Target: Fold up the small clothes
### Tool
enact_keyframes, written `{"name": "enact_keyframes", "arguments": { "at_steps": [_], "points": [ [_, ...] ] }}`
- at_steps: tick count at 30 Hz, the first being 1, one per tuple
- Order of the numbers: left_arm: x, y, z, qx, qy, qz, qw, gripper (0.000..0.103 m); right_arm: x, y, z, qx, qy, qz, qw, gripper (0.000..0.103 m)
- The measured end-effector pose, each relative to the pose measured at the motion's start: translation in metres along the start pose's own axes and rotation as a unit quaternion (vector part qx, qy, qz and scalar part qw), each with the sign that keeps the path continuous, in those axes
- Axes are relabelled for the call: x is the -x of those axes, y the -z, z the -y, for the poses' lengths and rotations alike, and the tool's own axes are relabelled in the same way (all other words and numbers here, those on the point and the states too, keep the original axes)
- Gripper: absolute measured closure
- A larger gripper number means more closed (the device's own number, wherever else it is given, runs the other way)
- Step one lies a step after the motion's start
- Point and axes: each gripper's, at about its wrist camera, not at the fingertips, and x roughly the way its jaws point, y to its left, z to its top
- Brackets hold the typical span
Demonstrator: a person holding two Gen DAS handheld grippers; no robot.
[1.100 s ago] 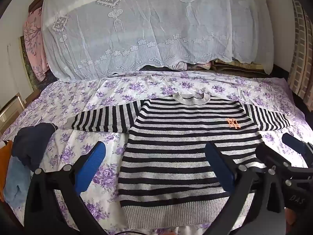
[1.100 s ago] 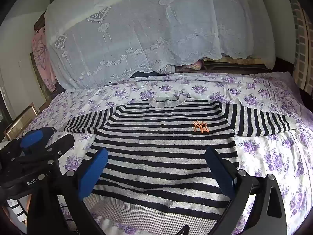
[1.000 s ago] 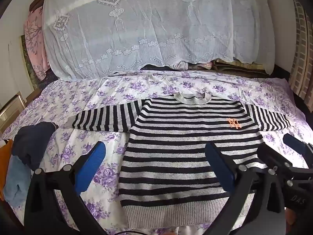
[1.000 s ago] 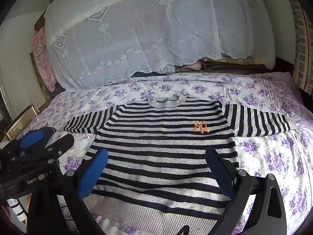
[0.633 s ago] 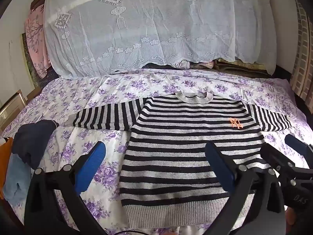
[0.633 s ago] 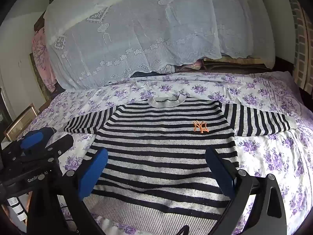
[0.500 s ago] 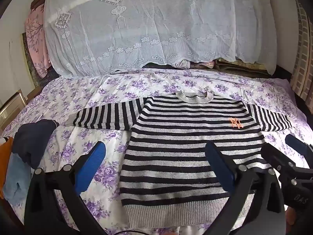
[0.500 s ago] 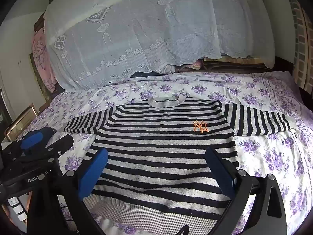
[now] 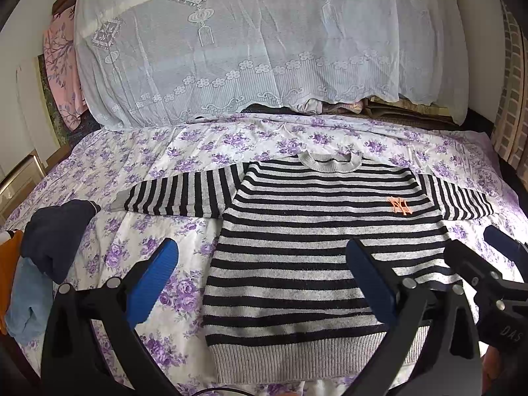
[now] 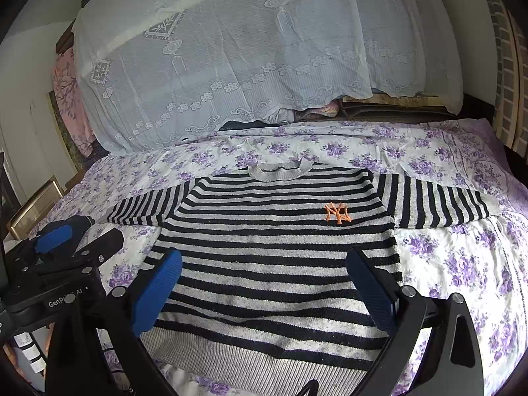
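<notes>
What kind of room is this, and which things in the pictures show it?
Most likely a bedroom at home. A striped sweater lies flat on a floral bedsheet, a pile under a white lace cover stands behind it, and more clothes lie at the left.

A bed (image 9: 264, 138) in purple-flowered sheeting carries a flat striped sweater (image 9: 313, 247) and bunched dark clothes (image 9: 56, 231).

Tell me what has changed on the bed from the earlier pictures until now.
Almost nothing. The left gripper drifted slightly, so the striped sweater sits a little lower and further right in its view. Nothing was grasped or released. The right gripper stayed open above the hem; the sweater stayed flat, sleeves spread, on the floral bedsheet.
</notes>
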Motion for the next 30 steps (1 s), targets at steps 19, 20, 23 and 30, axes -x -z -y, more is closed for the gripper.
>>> {"name": "enact_keyframes", "arguments": {
  "at_steps": [19, 20, 23, 30],
  "points": [
    [-0.0054, 0.0071, -0.0044, 0.003, -0.005, -0.010, 0.9999, 0.004, 0.0002, 0.0003, 0.0007, -0.002, -0.001, 0.000, 1.000, 0.003],
    [-0.0058, 0.0069, -0.0040, 0.003, -0.006, -0.011, 0.9999, 0.004, 0.0001, 0.0003, 0.0006, -0.002, -0.001, 0.000, 1.000, 0.003],
    [-0.0056, 0.0075, -0.0040, 0.003, -0.006, -0.011, 0.9999, 0.004, 0.0002, 0.0002, 0.0008, -0.002, -0.001, 0.000, 1.000, 0.003],
    [-0.0058, 0.0070, -0.0043, 0.003, -0.006, -0.012, 0.9999, 0.004, 0.0004, 0.0002, 0.0010, -0.003, -0.001, 0.000, 1.000, 0.003]
  ]
}}
